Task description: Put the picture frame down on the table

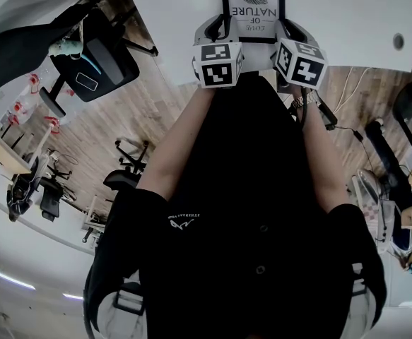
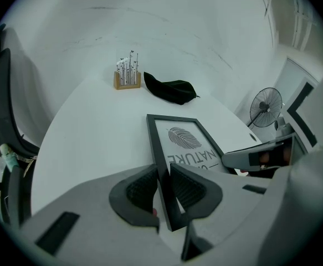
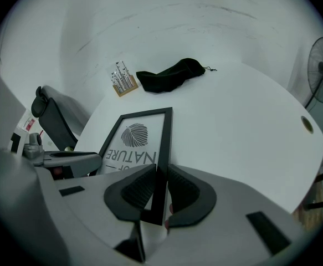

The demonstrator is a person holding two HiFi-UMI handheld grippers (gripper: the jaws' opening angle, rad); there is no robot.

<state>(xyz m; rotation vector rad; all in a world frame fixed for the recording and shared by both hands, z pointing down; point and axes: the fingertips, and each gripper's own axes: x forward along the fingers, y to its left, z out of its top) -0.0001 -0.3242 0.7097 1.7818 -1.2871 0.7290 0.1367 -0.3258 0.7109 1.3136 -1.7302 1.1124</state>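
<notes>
A black picture frame [image 1: 252,9] with a leaf print and the words LOVE OF NATURE is held over the white table [image 1: 347,13], close to its near edge. My left gripper [image 2: 162,190] is shut on the picture frame's [image 2: 179,140] left rail near its lower corner. My right gripper [image 3: 160,192] is shut on the picture frame's [image 3: 144,137] right rail. In the head view both grippers show only as marker cubes, the left gripper [image 1: 218,62] and the right gripper [image 1: 299,61], side by side under the frame. Whether the frame touches the table I cannot tell.
At the table's far side stand a small wooden holder with thin sticks [image 2: 127,73] and a black pouch [image 2: 169,88]. A round hole [image 3: 307,124] is in the tabletop at the right. Office chairs [image 1: 96,58] stand left of the table, and a floor fan [image 2: 267,108] to the right.
</notes>
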